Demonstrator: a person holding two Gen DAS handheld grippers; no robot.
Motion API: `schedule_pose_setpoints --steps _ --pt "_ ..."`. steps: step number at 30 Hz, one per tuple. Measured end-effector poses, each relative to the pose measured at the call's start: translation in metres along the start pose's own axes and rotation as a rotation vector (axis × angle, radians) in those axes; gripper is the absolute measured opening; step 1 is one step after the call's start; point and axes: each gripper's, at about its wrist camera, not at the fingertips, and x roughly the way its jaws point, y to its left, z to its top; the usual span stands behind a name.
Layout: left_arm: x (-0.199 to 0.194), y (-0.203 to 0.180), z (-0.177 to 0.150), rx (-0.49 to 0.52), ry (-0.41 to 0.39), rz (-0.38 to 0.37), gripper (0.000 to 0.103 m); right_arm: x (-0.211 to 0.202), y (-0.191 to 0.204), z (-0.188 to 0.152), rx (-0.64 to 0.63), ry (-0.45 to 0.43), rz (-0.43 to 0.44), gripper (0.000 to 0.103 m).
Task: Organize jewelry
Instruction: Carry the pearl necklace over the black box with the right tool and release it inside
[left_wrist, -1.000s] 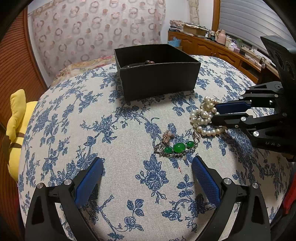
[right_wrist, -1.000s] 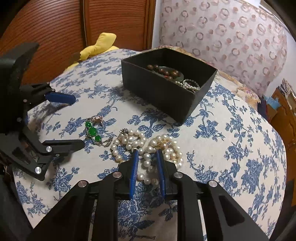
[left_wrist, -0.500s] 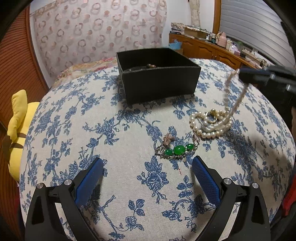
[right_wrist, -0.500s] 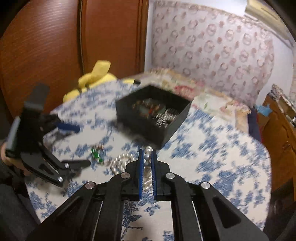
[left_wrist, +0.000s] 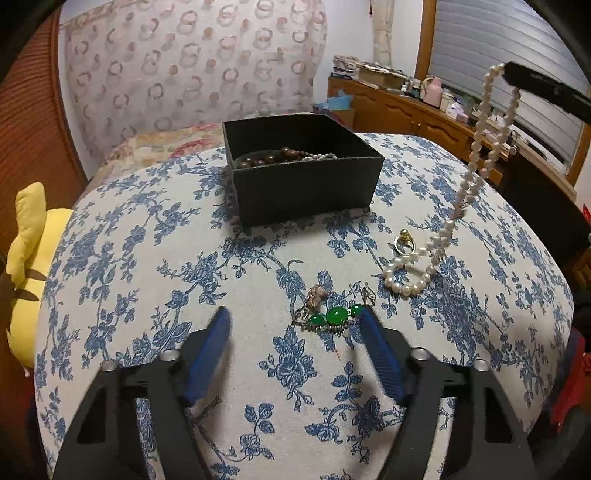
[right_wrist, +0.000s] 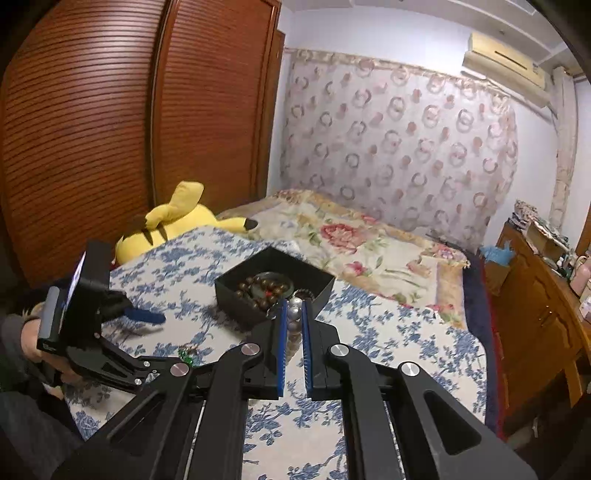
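Observation:
My right gripper (right_wrist: 293, 314) is shut on a white pearl necklace (left_wrist: 476, 147) and holds it high; the strand hangs down and its lower loop still lies on the floral cloth. The pearls show between the pads in the right wrist view (right_wrist: 294, 312). A black box (left_wrist: 303, 168) with brown beads stands at the back of the cloth. A green-stone bracelet (left_wrist: 334, 315) lies just ahead of my left gripper (left_wrist: 295, 328), which is open and empty. A gold ring (left_wrist: 403, 238) lies beside the pearl loop.
A blue floral cloth (left_wrist: 147, 258) covers the round surface. A yellow plush toy (left_wrist: 29, 254) sits at its left edge. A flowered bed (right_wrist: 369, 243) lies behind, and a wooden cabinet (left_wrist: 424, 114) with clutter stands at the right.
My right gripper closed on the pearl necklace and lifted it up, drawing the strand off the cloth. My left gripper moved forward toward the green bracelet and narrowed somewhat.

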Motion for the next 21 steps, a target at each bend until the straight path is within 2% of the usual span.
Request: schedule_pose_setpoints --steps 3,7,13,15,21 --pt "0.005 0.001 0.004 -0.001 0.005 -0.008 0.046 -0.007 -0.003 0.003 0.002 -0.014 -0.009 0.009" --pt "0.013 0.000 0.010 0.010 0.015 -0.024 0.042 -0.009 -0.005 0.002 0.001 -0.013 -0.012 0.009" --pt "0.022 0.002 0.016 0.006 0.033 -0.061 0.021 -0.005 -0.003 -0.004 -0.001 0.006 -0.011 0.009" --pt "0.023 0.003 0.017 -0.001 0.036 -0.092 0.008 -0.002 -0.001 -0.006 -0.002 0.013 -0.010 0.009" --pt "0.013 0.010 0.020 -0.026 0.011 -0.120 0.006 0.000 -0.001 -0.007 0.001 0.013 -0.010 0.009"
